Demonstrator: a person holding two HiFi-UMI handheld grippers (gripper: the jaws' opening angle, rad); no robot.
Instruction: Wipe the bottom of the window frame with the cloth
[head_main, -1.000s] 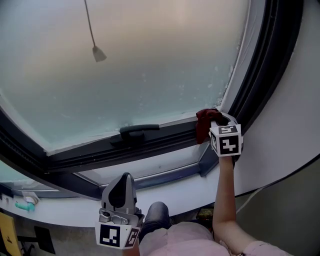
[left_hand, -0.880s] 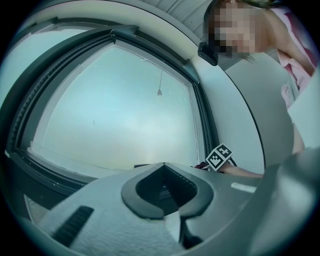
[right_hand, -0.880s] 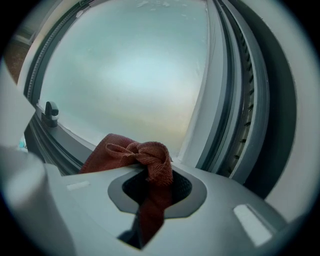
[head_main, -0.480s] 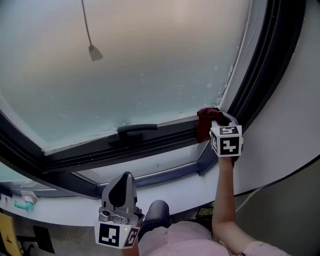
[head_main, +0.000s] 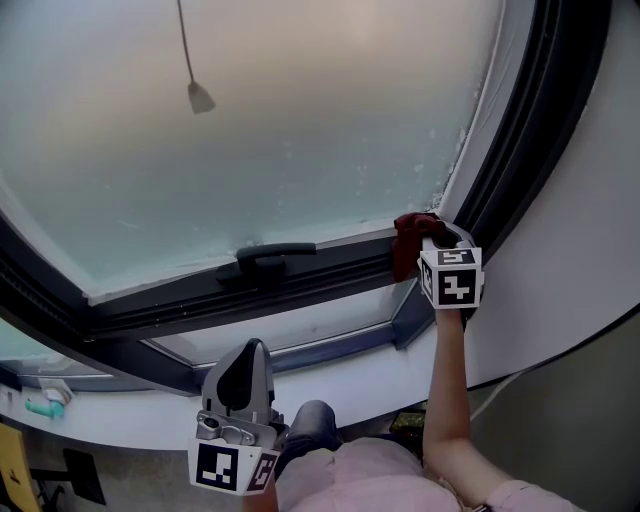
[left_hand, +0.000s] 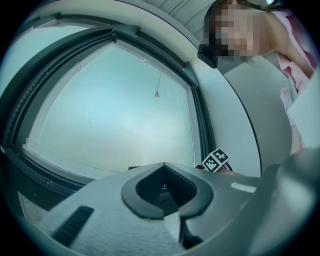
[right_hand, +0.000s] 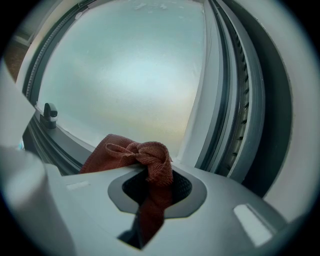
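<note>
Jaws of the right gripper (head_main: 428, 236) clamp the cloth (head_main: 407, 248) at the window frame (head_main: 300, 277) corner (left gripper (head_main: 252, 352): jaws closed, empty).

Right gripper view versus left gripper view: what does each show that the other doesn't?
Only the right gripper view: the red woven cloth pinched in the right gripper. Only the left gripper view: the left gripper shut and empty, the right gripper's marker cube, the thin hanging cord. Both: the frosted window pane and its dark frame.
</note>
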